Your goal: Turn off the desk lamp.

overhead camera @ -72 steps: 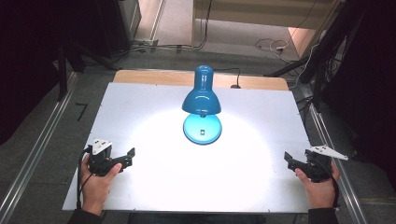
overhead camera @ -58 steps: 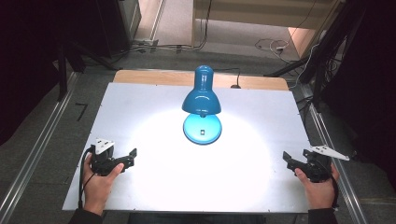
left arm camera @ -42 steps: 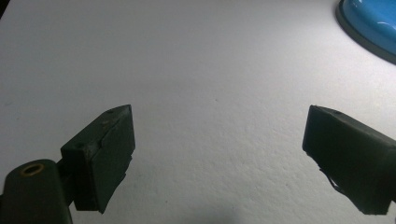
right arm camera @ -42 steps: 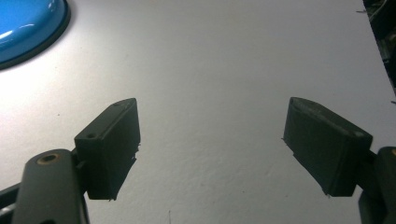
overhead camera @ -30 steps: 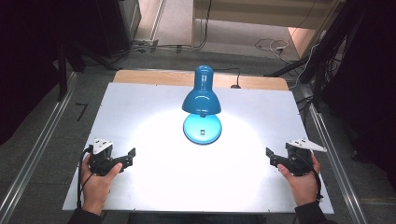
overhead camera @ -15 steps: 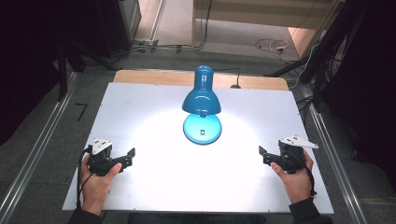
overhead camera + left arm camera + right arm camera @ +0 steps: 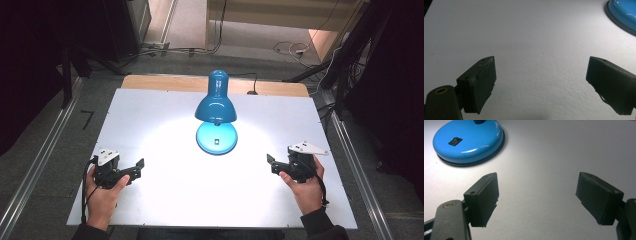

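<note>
A blue desk lamp (image 7: 216, 105) stands lit at the middle of the white table (image 7: 165, 110), its round base (image 7: 216, 138) carrying a small black switch (image 7: 455, 141). My left gripper (image 7: 138, 169) rests low at the front left, held in a hand, open with nothing between its jaws; the edge of the lamp base (image 7: 624, 13) sits at the top right of the left gripper view. My right gripper (image 7: 271, 163) is at the front right, open and empty, its jaws pointing toward the lamp base (image 7: 469, 141) a short way off.
A bright pool of light lies on the table around the lamp. Metal rails (image 7: 37, 165) run along both sides of the table. Cables (image 7: 295, 50) lie on the floor behind, and the lamp's cord leaves over the wooden back edge (image 7: 170, 82).
My right gripper has moved left and forward from the table's right edge toward the lamp base. The left gripper has barely shifted.
</note>
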{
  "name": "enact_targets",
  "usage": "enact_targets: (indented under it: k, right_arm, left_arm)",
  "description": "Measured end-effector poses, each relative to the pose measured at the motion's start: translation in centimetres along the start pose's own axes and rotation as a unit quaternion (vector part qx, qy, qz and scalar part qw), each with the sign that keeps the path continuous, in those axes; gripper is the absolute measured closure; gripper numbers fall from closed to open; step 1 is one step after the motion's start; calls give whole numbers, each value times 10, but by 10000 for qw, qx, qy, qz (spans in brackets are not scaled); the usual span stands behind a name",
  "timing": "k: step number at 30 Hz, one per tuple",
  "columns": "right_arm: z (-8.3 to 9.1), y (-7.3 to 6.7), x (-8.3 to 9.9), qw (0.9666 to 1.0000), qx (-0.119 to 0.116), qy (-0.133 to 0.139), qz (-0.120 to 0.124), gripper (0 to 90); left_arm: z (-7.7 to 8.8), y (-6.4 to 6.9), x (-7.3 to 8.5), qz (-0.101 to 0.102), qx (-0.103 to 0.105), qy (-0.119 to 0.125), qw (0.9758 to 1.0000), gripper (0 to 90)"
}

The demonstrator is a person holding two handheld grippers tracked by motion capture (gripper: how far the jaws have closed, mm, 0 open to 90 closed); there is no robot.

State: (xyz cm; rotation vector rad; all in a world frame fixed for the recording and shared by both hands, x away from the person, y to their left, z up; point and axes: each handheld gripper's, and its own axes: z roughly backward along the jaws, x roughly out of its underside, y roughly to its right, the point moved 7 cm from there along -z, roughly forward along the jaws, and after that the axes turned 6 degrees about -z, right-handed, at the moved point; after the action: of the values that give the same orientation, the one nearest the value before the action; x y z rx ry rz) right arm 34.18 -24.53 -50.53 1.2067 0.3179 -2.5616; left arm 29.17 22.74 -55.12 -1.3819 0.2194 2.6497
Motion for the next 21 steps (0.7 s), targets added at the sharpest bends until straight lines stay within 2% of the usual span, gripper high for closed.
enact_targets:
  k: [21]
  right_arm:
    - [-14, -35, -13, 9992, -272, 24, 281, 172]
  left_arm:
    - [1, -1, 0, 20, -8, 20, 10000, 100]
